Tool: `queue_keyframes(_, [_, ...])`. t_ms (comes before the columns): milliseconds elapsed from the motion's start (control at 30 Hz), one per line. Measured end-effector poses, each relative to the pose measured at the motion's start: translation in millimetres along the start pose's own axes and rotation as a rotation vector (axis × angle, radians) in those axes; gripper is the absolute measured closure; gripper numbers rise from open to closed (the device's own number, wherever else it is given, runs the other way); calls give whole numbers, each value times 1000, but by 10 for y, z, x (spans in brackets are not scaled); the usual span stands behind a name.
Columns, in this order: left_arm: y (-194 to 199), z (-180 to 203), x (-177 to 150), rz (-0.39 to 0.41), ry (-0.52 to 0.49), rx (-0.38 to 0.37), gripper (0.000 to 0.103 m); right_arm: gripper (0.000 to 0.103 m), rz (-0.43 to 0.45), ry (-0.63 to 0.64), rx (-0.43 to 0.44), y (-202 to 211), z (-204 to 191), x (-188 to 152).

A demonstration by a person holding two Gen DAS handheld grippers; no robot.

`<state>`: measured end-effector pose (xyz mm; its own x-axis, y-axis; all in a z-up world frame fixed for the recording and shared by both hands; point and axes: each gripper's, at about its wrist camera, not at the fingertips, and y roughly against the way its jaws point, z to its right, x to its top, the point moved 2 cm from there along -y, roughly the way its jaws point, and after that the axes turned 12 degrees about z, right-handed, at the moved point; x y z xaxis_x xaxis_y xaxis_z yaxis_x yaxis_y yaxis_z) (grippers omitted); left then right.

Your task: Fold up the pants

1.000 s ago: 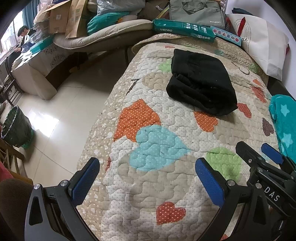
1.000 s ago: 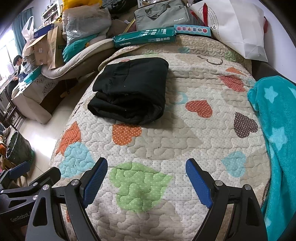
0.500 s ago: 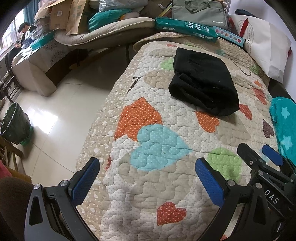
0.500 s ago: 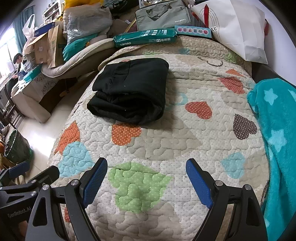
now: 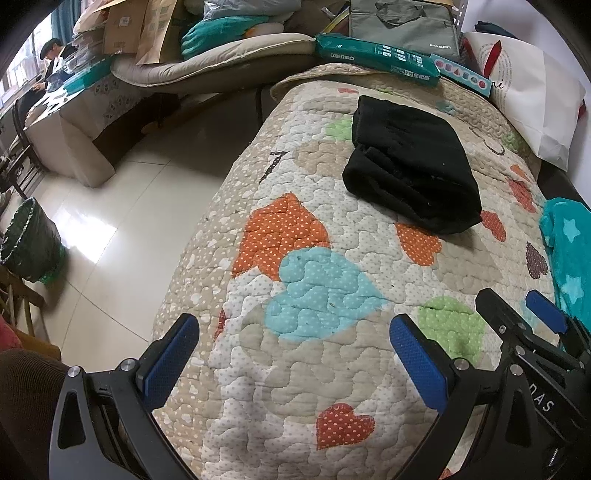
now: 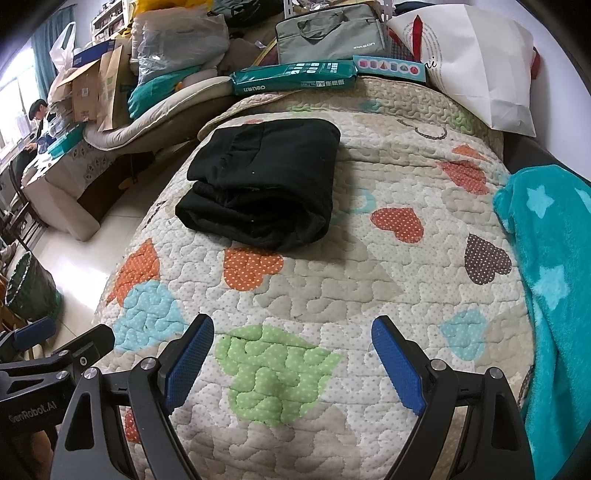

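**Lying folded on the quilt, black pants well apart from two empty grippers**

Folded into a compact bundle, the black pants (image 6: 260,190) are seen on the far half of a heart-patterned quilt (image 6: 332,280), nearer its left edge than its right. The layered, rolled edge of the bundle is turned toward the near side, and the flat top panel stretches away toward the far end. An orange heart patch (image 6: 251,267) is found just beside the near edge of the pants.

The right gripper (image 6: 291,360) is held above the near part of the quilt, over a green patch, with its blue pads spread wide and nothing caught between them. The left gripper (image 5: 293,360) is likewise shown with its jaws wide apart and empty, poised over a light blue heart near the quilt's left edge. The two tools are set side by side, each visible at the edge of the other's view. Neither is in contact with the pants.

A teal star-printed blanket (image 6: 550,280) is draped along the right side of the quilt. At the far end, a green packet (image 6: 293,77), a grey bag (image 6: 330,33) and a white bag (image 6: 476,62) are piled. On the tiled floor to the left, a dark bin (image 5: 27,242) is seen, and a seated person (image 5: 50,61) is glimpsed far off.
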<state>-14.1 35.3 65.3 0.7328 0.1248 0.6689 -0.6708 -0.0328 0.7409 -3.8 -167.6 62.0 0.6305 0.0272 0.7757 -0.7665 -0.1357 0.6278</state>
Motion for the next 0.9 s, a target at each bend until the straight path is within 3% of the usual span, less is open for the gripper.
queue_keyframes(900, [-68,-117,-24,-20,34,25,0,10,-1,74,-59,-24,-35,3])
